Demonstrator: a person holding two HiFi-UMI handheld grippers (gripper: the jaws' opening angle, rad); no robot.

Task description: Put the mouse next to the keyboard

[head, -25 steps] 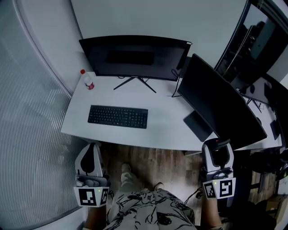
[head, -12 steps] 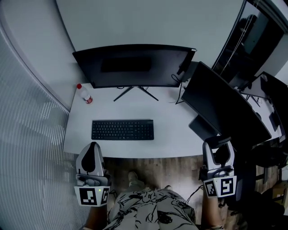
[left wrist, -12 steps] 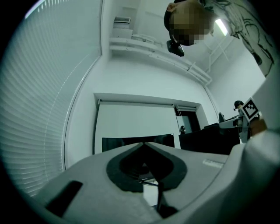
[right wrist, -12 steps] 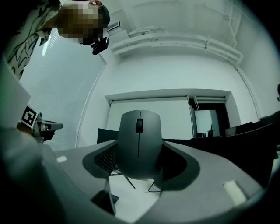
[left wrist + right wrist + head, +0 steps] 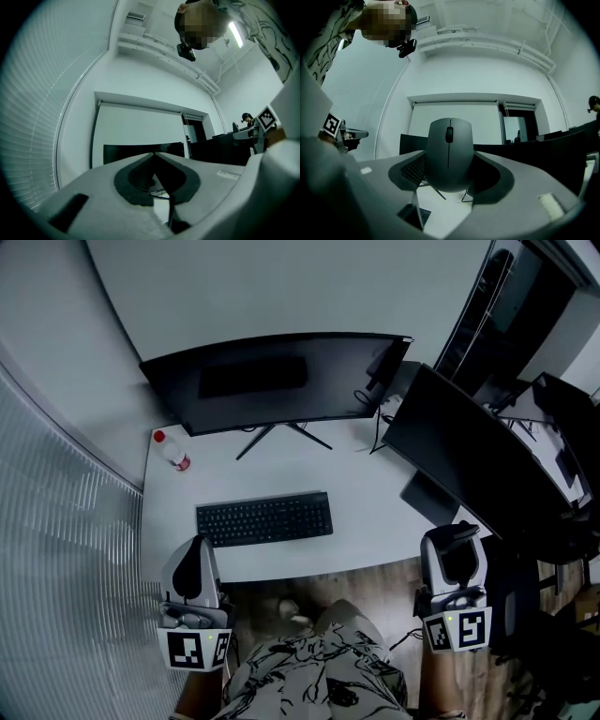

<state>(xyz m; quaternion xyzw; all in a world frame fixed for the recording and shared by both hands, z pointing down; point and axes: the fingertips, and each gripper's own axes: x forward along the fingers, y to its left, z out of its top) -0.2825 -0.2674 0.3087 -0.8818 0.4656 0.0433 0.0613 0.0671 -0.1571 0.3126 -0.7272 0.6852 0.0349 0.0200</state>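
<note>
My right gripper [image 5: 453,549] has its jaws clamped on a rounded dark grey computer mouse [image 5: 448,157], held off the white desk [image 5: 347,479], well apart from the flat black keyboard [image 5: 264,518]. My left gripper [image 5: 153,155] has its jaw tips together, empty.

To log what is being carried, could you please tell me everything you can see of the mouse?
The mouse is dark grey and matte, plastic by its look, with a scroll wheel and a centre seam between two buttons. No cable shows. The jaws of the right tool clamp its sides, and its top faces that tool's camera with the wheel end uppermost. It is held in the air; nothing else touches it.
</note>
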